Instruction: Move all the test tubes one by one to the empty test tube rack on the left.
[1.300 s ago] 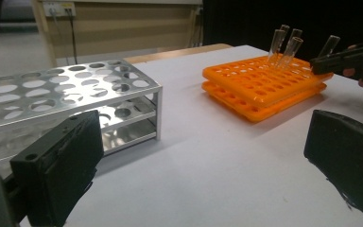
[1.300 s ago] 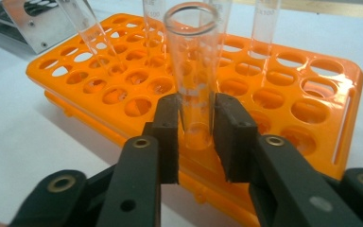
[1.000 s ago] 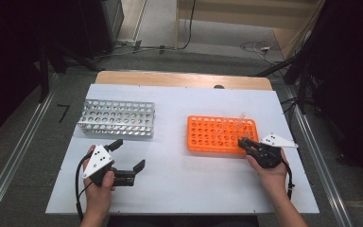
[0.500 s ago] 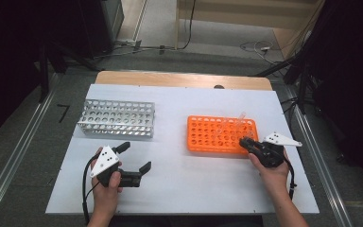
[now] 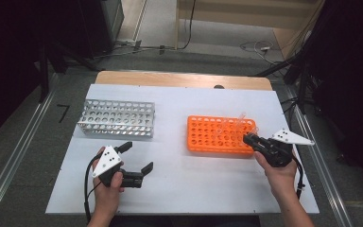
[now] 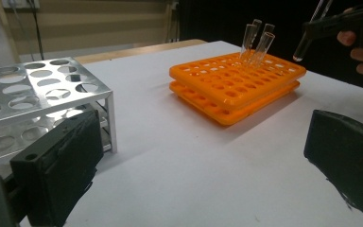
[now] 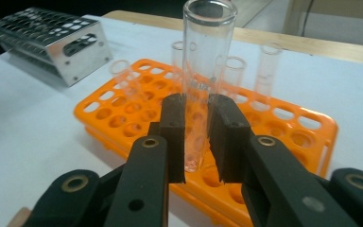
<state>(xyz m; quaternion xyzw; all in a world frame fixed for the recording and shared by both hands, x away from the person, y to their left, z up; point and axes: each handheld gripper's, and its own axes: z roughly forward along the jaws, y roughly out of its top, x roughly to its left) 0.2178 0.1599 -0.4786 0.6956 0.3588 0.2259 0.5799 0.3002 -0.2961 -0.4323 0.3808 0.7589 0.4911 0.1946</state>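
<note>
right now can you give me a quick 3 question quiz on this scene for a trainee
1. True or false: the right gripper is shut on a glass tube.
2. Which rack still holds tubes: A) the metal rack, B) the orange rack?
3. Fill in: the left gripper has its jaws ____ above the table.

Key:
1. True; its rounded bottom hangs clear above the orange rack.
2. B.
3. Open, with nothing between them.

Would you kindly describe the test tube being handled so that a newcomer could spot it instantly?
Find the orange rack on the white table. At its near right corner, the right gripper clamps a clear glass tube. Unlike its neighbours standing in holes, this one hangs lifted above the rack.
</note>
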